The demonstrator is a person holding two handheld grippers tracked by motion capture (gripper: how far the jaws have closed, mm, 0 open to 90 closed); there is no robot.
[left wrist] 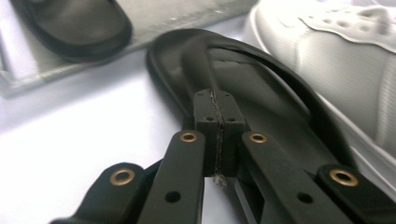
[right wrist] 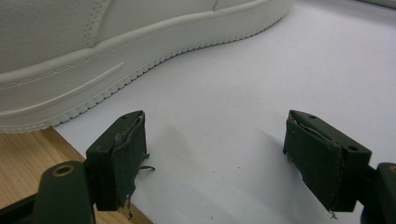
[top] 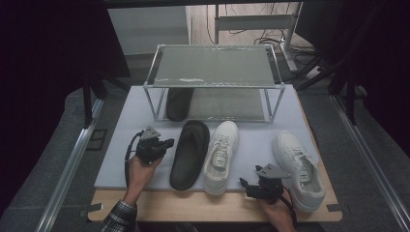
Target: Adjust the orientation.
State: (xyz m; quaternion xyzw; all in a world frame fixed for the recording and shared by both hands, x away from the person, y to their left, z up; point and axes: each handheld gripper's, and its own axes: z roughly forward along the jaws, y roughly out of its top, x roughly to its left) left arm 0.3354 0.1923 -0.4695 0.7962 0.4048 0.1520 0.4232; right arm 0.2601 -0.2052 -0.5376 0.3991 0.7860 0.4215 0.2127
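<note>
Two black slippers and two white sneakers are counted in the high view. One slipper (top: 177, 103) is seen on the lower shelf of the metal rack (top: 215, 65); the other slipper (top: 189, 154) is laid on the white mat (top: 116, 159) on the table (top: 159, 202), with one sneaker (top: 220, 155) touching its right side and the second sneaker (top: 300, 169) well apart at the right. The left gripper (top: 163, 145) is held just beside the slipper on the mat, its jaws pressed together on nothing. The right gripper (top: 247, 186) is held between the sneakers, jaws spread wide and empty. Frayed pads (right wrist: 128, 154) are shown in the right gripper view.
</note>
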